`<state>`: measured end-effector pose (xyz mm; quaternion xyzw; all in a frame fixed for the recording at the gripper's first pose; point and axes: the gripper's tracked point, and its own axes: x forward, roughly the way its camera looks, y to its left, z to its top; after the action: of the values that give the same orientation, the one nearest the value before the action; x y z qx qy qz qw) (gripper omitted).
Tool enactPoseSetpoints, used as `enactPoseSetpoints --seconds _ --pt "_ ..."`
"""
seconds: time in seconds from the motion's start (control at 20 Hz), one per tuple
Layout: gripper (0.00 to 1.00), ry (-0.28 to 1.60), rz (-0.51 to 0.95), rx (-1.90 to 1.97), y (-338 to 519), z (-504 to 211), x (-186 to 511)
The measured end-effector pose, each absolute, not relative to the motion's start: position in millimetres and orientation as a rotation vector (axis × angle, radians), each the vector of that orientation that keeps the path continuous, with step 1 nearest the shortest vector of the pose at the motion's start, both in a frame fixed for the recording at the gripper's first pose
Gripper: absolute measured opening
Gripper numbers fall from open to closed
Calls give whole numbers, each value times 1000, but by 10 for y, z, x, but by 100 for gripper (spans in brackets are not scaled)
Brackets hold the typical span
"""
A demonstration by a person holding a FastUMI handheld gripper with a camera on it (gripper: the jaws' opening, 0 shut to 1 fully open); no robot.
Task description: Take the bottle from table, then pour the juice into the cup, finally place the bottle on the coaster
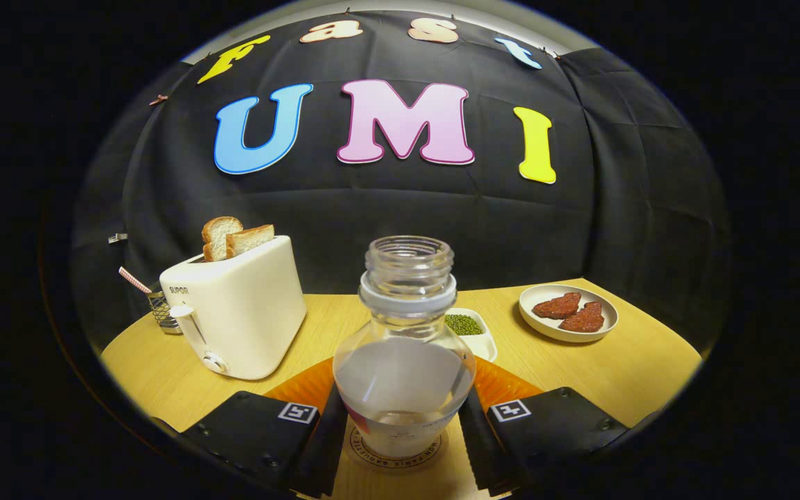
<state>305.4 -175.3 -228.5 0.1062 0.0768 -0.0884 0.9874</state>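
Black two-finger gripper (404, 423): fingers pressed on both sides of the clear, uncapped plastic bottle (403, 361) | bottle upright between them, over the round wooden coaster (396, 451) | probably set-down, grip kept for steadiness | white toaster (237, 312) ahead-left.

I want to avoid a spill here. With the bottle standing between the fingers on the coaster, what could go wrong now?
1. The bottle has no cap and holds clear liquid; tipping it would probably spill.
2. The fingers sit close against both its sides; opening unevenly might drag it off the round coaster.
3. The small dish of green beans stands just beyond and could be knocked.
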Motion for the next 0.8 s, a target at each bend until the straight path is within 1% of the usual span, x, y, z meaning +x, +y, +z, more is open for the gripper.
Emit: enactPoseSetpoints --seconds 0.15,0.35,0.4,0.45,0.6,0.8 --pt "77 152 -170 256 -1756 -2293 3113" --pt "80 200 -169 245 -1761 -2410 3061" --pt "93 204 -162 232 -1753 -2378 3017" --pt "100 204 -156 218 -1745 -2377 3004" --pt "99 223 -129 196 -1696 -2318 2848" --pt "99 267 -104 142 -1673 -2229 2470"
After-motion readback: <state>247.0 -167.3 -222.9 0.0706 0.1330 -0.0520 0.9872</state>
